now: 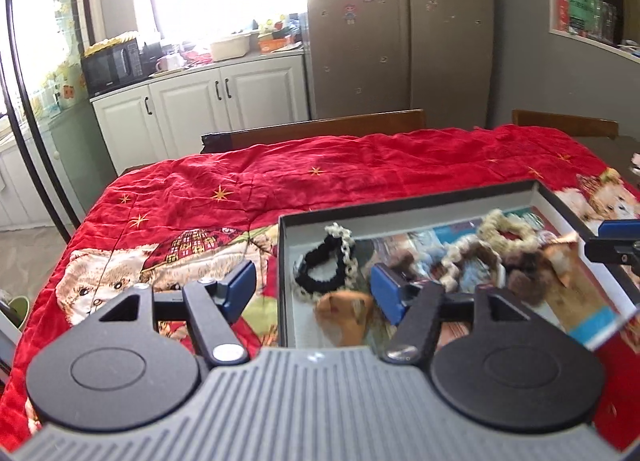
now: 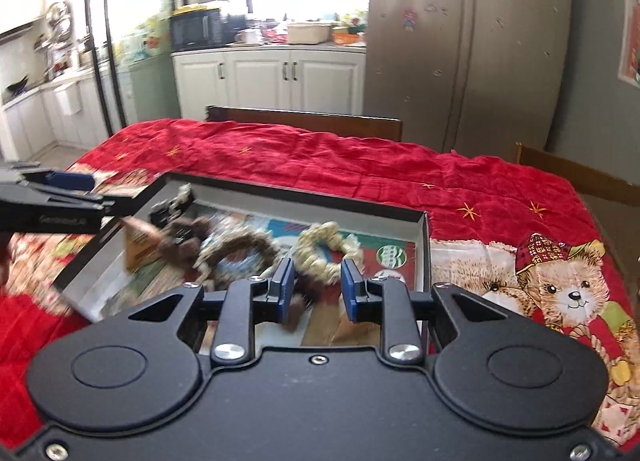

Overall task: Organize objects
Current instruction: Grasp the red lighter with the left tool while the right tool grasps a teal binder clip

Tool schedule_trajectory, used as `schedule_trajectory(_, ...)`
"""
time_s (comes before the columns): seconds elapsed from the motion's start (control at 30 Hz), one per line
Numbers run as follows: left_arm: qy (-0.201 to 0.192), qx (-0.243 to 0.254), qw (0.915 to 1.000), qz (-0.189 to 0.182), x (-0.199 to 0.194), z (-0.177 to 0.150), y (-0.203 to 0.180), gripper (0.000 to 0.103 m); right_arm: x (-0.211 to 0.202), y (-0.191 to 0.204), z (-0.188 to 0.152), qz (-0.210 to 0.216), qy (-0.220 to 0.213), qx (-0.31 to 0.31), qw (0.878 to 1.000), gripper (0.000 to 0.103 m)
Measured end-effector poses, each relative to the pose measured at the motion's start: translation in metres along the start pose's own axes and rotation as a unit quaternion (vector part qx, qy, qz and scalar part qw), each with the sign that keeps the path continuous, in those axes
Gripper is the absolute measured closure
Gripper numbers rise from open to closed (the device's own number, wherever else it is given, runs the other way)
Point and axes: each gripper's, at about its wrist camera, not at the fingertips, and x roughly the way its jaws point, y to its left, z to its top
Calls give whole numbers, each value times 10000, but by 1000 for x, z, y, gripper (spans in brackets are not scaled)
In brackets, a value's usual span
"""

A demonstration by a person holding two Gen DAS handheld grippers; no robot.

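Observation:
An open shallow box [image 1: 404,203] [image 2: 424,245] lies on the red bear-print cloth and holds several scrunchies. In the left wrist view I see a black-and-cream scrunchie [image 1: 324,265], an orange one [image 1: 346,315], a cream one [image 1: 506,231] and a brown furry one [image 1: 528,277]. My left gripper [image 1: 314,291] is open wide and empty, straddling the box's left wall. In the right wrist view, my right gripper [image 2: 317,287] is open and empty, just above the box's near edge, with a cream scrunchie [image 2: 320,247], a beige one [image 2: 240,251] and a brown one [image 2: 182,241] ahead.
The red cloth [image 1: 320,169] covers the table. Wooden chair backs [image 1: 320,129] stand behind the far edge. Beyond are white cabinets [image 1: 224,97], a microwave [image 1: 112,65] and a fridge [image 1: 400,29]. The left gripper shows at the left edge of the right wrist view [image 2: 52,201].

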Motion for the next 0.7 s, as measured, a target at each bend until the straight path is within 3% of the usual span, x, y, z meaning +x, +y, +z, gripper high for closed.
schedule_trajectory(0.33,77,309,9989,-343,-45,-30,-7,27,-52,23,-43,336,137,-391,9986,79)
schedule_trajectory(0.63,314,391,9958,-768,-69,-66,-8,27,-66,26,-91,812,439,-626,9938,79)
schedule_trajectory(0.7,373,497,9943,-867,-71,-74,-10,27,-66,29,-100,925,497,-759,9916,72)
